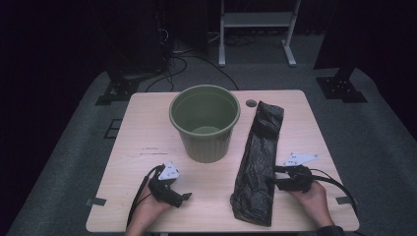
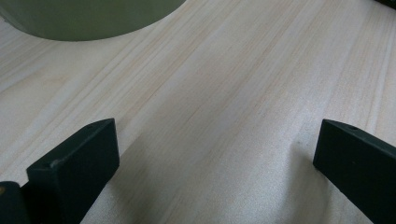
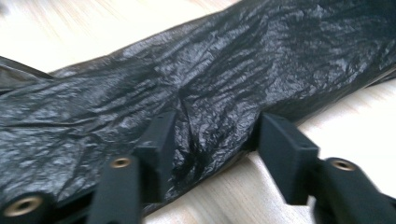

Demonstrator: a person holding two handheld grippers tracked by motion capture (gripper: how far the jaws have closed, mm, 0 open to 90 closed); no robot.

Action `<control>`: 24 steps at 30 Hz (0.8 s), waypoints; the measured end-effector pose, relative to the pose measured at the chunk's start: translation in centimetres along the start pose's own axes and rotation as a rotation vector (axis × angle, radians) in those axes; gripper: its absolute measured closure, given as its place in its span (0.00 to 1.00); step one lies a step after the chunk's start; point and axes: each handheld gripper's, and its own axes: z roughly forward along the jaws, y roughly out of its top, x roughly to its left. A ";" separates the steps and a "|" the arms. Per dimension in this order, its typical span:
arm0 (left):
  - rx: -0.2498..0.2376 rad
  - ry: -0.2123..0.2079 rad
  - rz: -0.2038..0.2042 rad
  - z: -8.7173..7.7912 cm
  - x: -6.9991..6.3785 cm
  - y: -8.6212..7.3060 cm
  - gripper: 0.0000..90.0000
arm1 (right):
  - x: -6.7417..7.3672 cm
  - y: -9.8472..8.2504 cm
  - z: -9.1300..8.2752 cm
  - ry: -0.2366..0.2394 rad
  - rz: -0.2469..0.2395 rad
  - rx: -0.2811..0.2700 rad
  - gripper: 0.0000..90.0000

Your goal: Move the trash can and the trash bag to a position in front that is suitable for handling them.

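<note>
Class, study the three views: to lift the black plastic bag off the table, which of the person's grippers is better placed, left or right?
The right gripper: its jaws straddle a bunched fold at the edge of the black plastic bag. The left gripper rests open over bare table near the green bin, apart from the bag.

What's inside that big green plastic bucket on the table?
The green ribbed plastic bucket looks empty: its bare inner wall and part of its floor show. The near rim hides the rest of the floor.
</note>
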 end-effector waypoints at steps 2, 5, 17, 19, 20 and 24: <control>0.000 0.000 0.000 0.0 0.0 0.0 0.00 | 0.0 0.0 0.3 -0.002 -0.003 0.010 0.62; 0.000 0.000 0.000 0.0 0.0 0.0 0.00 | 0.0 -0.1 0.6 -0.018 -0.012 0.019 0.76; 0.000 0.003 -0.004 0.0 0.0 0.0 0.00 | -1.2 -0.6 -1.3 -0.069 -0.008 0.034 1.00; 0.000 0.003 -0.004 0.0 0.0 0.0 0.00 | -1.3 -0.7 -1.7 -0.076 -0.006 0.032 1.00; 0.000 0.003 -0.005 0.0 0.0 0.0 0.00 | -1.5 -0.9 -2.0 -0.081 -0.002 0.035 1.00; -0.001 0.005 -0.006 -0.1 -0.1 -0.1 0.00 | -2.1 -1.8 -3.2 -0.094 0.007 0.035 1.00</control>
